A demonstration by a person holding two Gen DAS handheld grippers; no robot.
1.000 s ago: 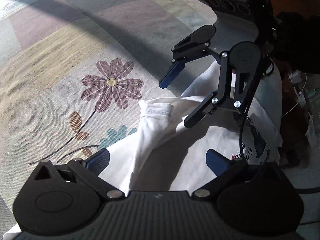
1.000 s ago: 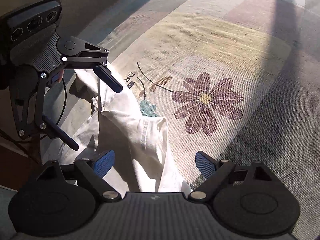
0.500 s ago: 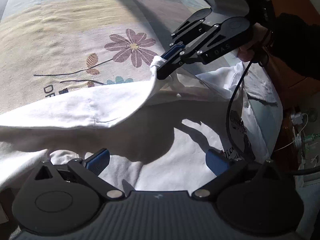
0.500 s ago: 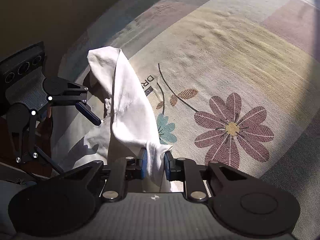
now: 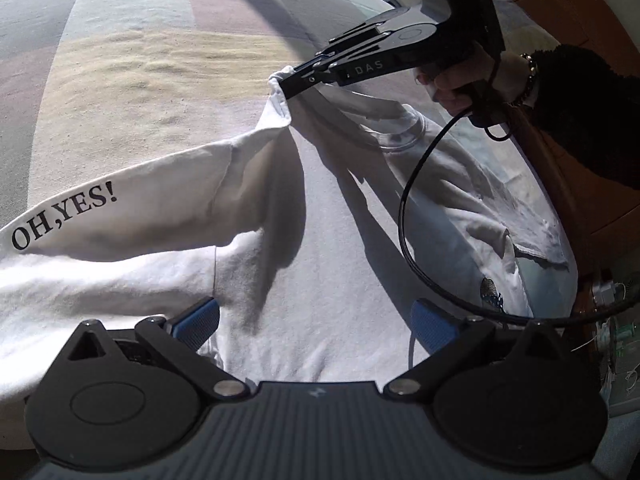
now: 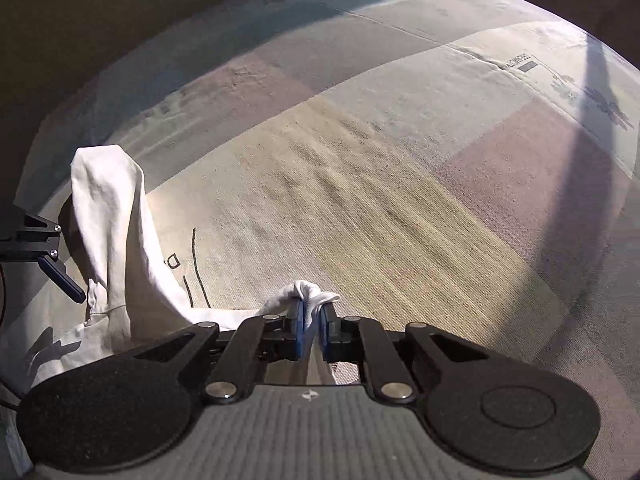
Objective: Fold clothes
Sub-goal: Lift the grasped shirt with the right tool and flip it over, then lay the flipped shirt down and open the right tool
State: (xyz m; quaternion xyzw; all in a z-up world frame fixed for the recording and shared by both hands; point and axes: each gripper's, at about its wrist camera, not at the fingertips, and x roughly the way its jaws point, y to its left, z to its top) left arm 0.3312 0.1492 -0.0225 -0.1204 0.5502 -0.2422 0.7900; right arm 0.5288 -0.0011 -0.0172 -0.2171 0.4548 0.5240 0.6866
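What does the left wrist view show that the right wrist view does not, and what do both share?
Left wrist view only: the "OH,YES!" print on the white shirt, its collar, the person's hand and a black cable. Right wrist view only: the blue pads pinching cloth close up. Both share the shirt, the patterned bedspread, the closing right tongs gripping the shirt, and the open left tongs.

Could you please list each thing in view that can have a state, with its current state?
White T-shirt: partly unfolded on the bedcover, one bunched edge lifted.
Right tool: jaws closing, pads pressing on the shirt's bunched edge.
Left tool: open, nothing between its pads, above the shirt.
Bedcover: spread flat, partly sunlit.
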